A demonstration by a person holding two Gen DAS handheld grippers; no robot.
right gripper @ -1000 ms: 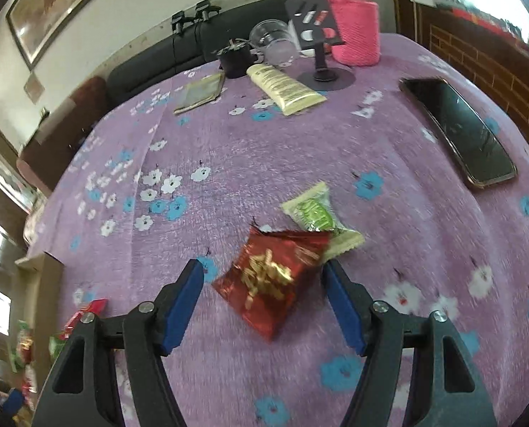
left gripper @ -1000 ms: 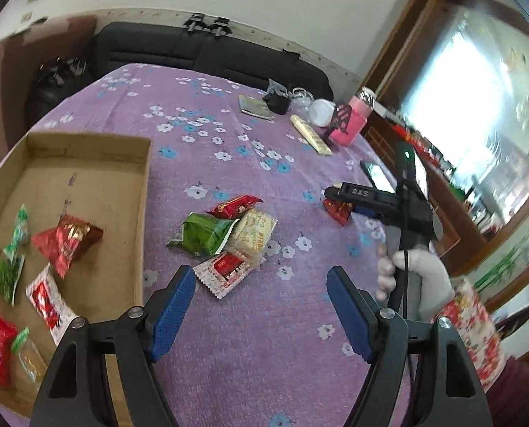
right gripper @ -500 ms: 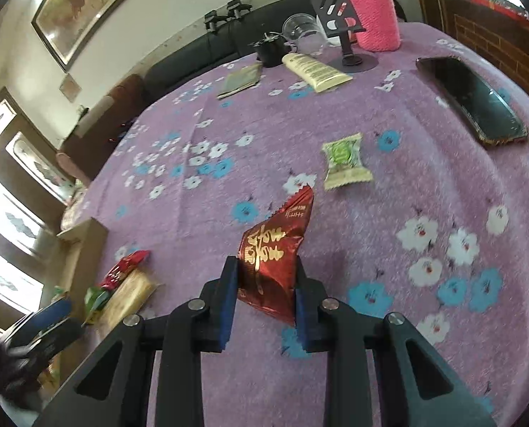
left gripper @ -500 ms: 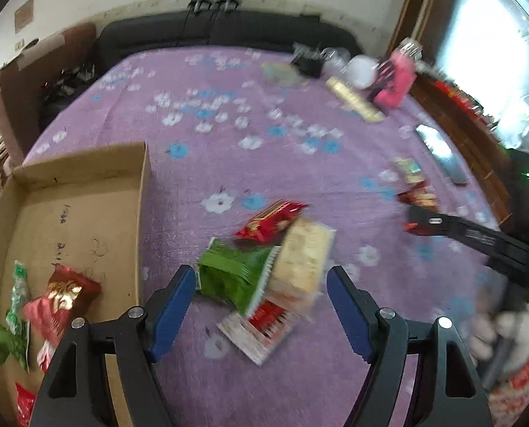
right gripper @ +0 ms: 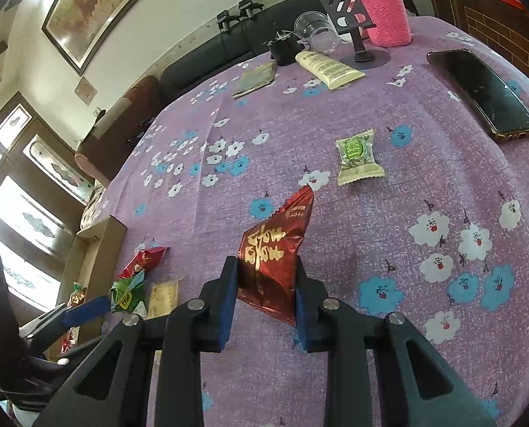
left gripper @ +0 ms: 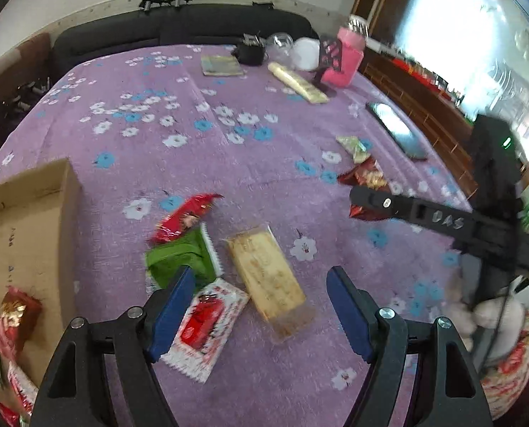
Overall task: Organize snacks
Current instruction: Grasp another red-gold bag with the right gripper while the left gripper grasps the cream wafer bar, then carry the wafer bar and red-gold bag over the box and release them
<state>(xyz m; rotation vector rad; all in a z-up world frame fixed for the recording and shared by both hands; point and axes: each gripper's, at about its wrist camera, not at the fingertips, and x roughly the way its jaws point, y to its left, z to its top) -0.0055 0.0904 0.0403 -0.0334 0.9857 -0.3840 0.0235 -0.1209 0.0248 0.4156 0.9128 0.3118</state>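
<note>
Left gripper (left gripper: 259, 306) nearer four packets, agape; right gripper (right gripper: 264, 299) gripping one red packet (right gripper: 277, 256) (perhaps lifted).

You have bare purple tablecloth (left gripper: 200, 149) between the cardboard box (left gripper: 26, 235) and the far clutter. The box's near wall stands just left of the snack cluster (left gripper: 225, 267). A phone (right gripper: 485, 92) lies at the right edge.

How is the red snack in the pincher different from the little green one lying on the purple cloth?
The red snack packet is pinched between the jaws of the right gripper and stands up off the cloth; the pale green snack packet lies flat on the tablecloth, untouched. The red one is dark and shiny with gold writing; the green one is pale with a green badge. The red one looks bigger, though it is nearer the camera. Both are sealed packets with crimped ends.
</note>
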